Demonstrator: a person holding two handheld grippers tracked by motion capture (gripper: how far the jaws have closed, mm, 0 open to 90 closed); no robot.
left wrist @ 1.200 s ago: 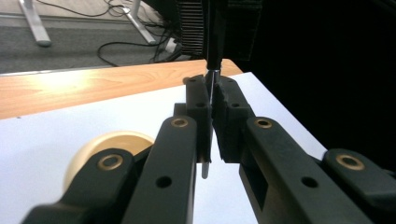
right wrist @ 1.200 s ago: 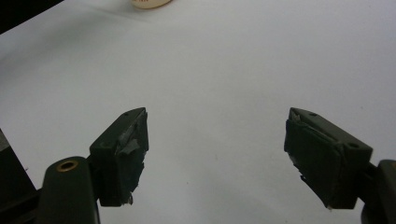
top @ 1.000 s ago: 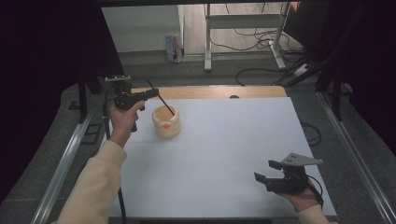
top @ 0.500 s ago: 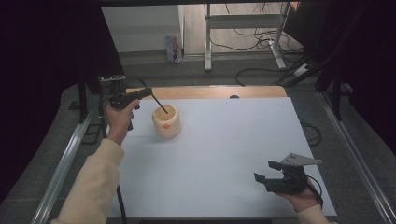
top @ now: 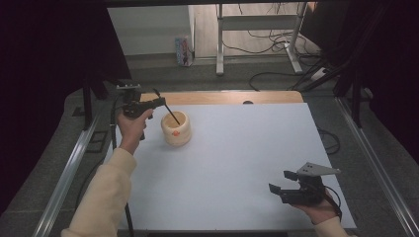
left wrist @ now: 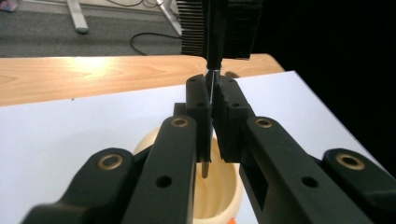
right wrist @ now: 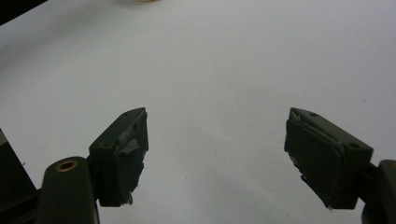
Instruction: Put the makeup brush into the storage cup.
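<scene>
My left hand-held gripper (top: 159,102) sits at about ten o'clock on the desk (top: 237,163), its jaws pinched tight on a thin black stick (top: 171,114); from the high view the stick slants down from the jaws toward four o'clock, and its lower end dips into the mouth of the cream cup (top: 176,128) just beside my hand. In the left gripper view the stick (left wrist: 209,88) runs upright between the closed jaws, a black combed part above them and the lower tip hanging over the cup (left wrist: 219,196) opening; whether the tip touches the inside wall or the bottom I cannot tell.

My right hand-held gripper (top: 289,185) rests well apart at about five o'clock, near the desk's front edge; its jaws stand wide with nothing between them, and in the right gripper view the pads (right wrist: 126,154) face bare white desk.

I judge the step in hand to be putting the stick into the cup, with the tip already past the rim. The next move calls for lowering along the stick's own slant so the tip slides inside without catching the rim and tipping the light cup; only once the stick leans on the cup should the jaws let go; the right could come over to steady the cup if needed.
</scene>
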